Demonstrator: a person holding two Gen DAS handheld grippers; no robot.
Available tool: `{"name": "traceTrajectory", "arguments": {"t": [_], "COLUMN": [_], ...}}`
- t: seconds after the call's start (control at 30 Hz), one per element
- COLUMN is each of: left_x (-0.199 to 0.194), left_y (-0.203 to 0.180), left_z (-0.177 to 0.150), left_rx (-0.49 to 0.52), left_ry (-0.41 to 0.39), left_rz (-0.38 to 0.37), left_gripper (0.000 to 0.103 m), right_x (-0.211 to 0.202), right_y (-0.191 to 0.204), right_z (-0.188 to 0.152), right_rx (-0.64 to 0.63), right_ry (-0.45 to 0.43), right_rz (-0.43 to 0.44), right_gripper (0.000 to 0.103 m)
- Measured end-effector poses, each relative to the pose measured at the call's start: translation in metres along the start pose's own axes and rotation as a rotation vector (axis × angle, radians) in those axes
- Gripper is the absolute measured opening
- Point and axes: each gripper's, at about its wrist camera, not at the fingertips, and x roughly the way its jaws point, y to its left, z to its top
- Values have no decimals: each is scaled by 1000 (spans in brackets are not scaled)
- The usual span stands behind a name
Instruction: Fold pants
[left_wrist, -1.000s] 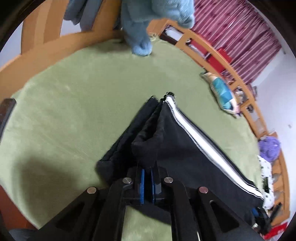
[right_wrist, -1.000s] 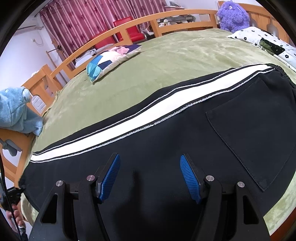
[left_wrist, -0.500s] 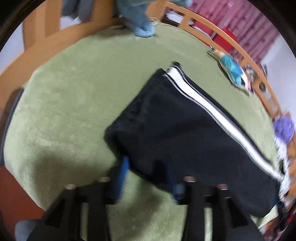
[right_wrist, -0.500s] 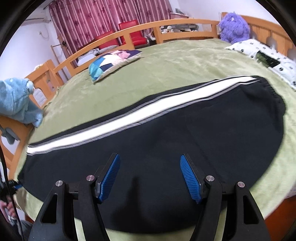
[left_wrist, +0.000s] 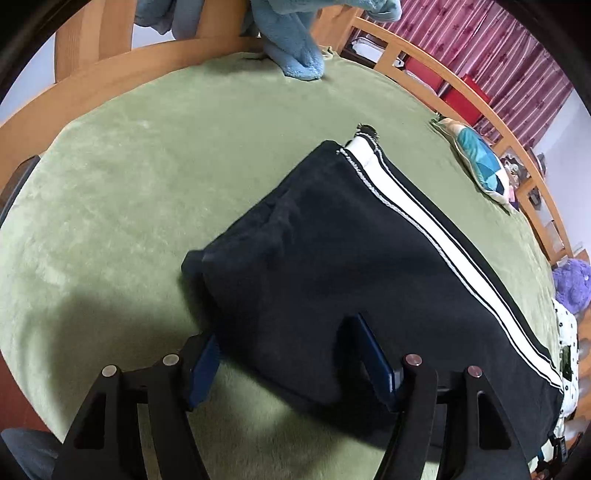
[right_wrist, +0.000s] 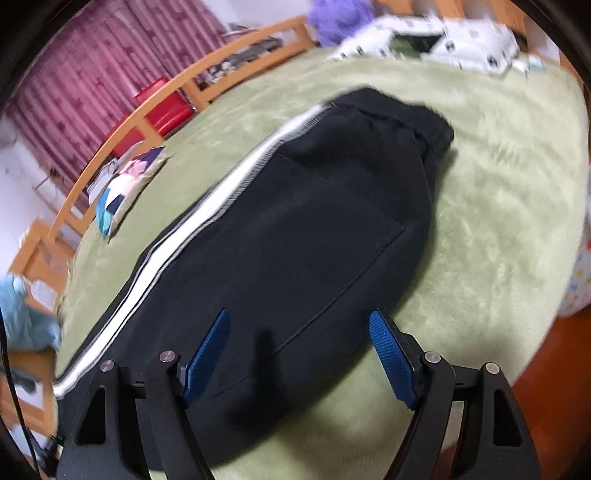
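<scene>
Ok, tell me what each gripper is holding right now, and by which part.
Nothing is held. The left gripper has just been opening over the pants' near edge; the right gripper stands open above them.

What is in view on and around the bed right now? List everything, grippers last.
pants: one, black with a white side stripe, lying flat on the blanket
blanket: one, green, covering the bed
bed rail: one, light wood, curving round the blanket's edge
patterned cushion: one, blue and white, on the blanket by the rail
blue plush fabric: one, light blue, hanging over the rail
purple plush toy: one, purple, at the bed's far end
spotted cloth: one, white with dark spots, near the purple toy
curtains: dark red, behind the rail
left gripper: open, over the pants' near edge
right gripper: open, over the pants
</scene>
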Motion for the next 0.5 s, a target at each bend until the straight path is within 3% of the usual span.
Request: {"name": "traceTrajectory", "arguments": {"t": [0.07,0.1,0.13,0.17,0.2,0.23,0.27,0.33,0.5], "left_x": [3,4,7,8,9,9,9,7,14], "left_y": [-1,0,1,3,3,4,6,14,33], "left_z": [3,5,7,9,10,12,13,15,20], "left_rx": [3,1,-8,-12,-14,-15,-17,-40,-147], "left_ry": [-7,-9,-12,-13,-16,-27,-39,-44,-16], "left_rz": [10,17,16,15,15,20,41,11,-86], "left_gripper": [67,67,67,67,67,59,40,30,39], "right_x": [14,19,24,27,29,29,27,23,-2], "right_y": [-6,-8,-10,-9,-10,-11,-14,-13,14], "right_z": [5,6,7,7,9,11,11,11,-3], "right_rx": [8,14,12,1,-3,15,50,75,-21], "right_ry": [1,-11,-18,-19,-18,-13,-9,-2,-28], "right_rz": [-30,-50,-74,-96,-114,-106,-99,-113,-217], "right_gripper": [76,63,40,32,29,29,30,40,54]}}
